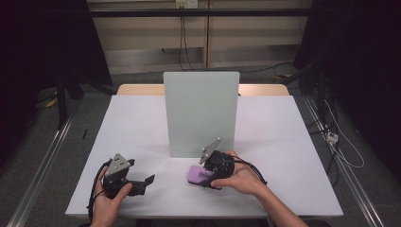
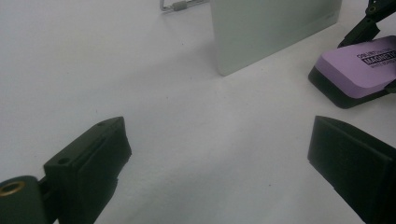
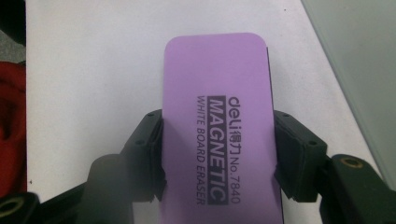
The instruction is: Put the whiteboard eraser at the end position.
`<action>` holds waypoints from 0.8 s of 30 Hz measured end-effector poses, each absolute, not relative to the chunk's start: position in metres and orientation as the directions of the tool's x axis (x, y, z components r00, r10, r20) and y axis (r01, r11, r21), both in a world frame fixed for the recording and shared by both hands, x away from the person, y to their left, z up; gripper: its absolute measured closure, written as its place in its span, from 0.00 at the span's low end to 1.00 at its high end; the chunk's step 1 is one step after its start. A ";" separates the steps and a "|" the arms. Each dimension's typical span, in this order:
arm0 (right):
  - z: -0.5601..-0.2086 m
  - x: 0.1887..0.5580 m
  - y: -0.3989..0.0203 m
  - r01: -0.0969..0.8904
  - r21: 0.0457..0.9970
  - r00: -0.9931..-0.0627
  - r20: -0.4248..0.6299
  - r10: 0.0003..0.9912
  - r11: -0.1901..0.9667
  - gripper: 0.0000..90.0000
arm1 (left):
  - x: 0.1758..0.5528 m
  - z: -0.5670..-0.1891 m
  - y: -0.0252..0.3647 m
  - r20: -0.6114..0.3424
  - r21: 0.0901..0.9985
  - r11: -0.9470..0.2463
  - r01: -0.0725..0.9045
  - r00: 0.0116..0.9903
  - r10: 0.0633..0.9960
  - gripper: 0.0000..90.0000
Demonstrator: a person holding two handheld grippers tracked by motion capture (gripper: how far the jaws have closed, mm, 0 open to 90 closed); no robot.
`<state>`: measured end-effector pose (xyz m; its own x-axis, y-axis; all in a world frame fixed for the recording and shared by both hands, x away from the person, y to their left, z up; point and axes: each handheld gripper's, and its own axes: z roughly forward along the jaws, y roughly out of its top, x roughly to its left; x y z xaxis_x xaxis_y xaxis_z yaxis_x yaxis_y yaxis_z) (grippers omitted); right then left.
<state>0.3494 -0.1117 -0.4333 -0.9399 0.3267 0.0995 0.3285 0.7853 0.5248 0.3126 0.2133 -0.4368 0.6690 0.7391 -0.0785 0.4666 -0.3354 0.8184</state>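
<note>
A purple whiteboard eraser (image 1: 197,173) with a black base and "MAGNETIC WHITE BOARD ERASER" printed on top sits low over the white table (image 1: 142,123), near its front. My right gripper (image 1: 204,177) is shut on it, one jaw pressing each long side. In the right gripper view the eraser (image 3: 217,93) runs lengthwise away from the right gripper (image 3: 218,154). A pale grey-green board (image 1: 201,113) stands upright just behind it. My left gripper (image 1: 145,181) is held at the front left, open and holding nothing. The left gripper view looks past my left gripper (image 2: 217,135) to the eraser (image 2: 362,63) and the board (image 2: 271,28).
A small metal loop (image 2: 180,5) lies on the table behind the board's near edge. Something red (image 3: 9,116) shows past the table edge in the right gripper view. Cables (image 1: 340,146) trail on the floor at the right.
</note>
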 end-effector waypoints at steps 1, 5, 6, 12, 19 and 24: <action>-0.433 0.349 -0.112 0.329 0.525 -0.940 0.099 0.327 0.785 0.46 | 0.313 -0.437 0.213 -0.079 0.820 -0.334 0.465 0.669 0.739 0.06; -0.434 0.349 -0.112 0.332 0.525 -0.939 0.100 0.330 0.784 0.45 | 0.312 -0.437 0.213 -0.079 0.819 -0.334 0.466 0.669 0.739 0.06; -0.434 0.349 -0.112 0.332 0.525 -0.938 0.099 0.331 0.784 0.45 | 0.312 -0.436 0.214 -0.075 0.819 -0.338 0.464 0.669 0.739 0.06; -0.435 0.348 -0.111 0.322 0.525 -0.941 0.085 0.328 0.788 0.44 | 0.311 -0.436 0.215 -0.077 0.823 -0.331 0.462 0.668 0.740 0.06; -0.437 0.348 -0.110 0.316 0.522 -0.942 0.070 0.329 0.792 0.37 | 0.311 -0.436 0.215 -0.077 0.822 -0.332 0.462 0.669 0.739 0.06; -0.436 0.348 -0.110 0.325 0.532 -0.937 0.070 0.342 0.782 0.27 | 0.312 -0.436 0.215 -0.077 0.821 -0.333 0.463 0.668 0.740 0.06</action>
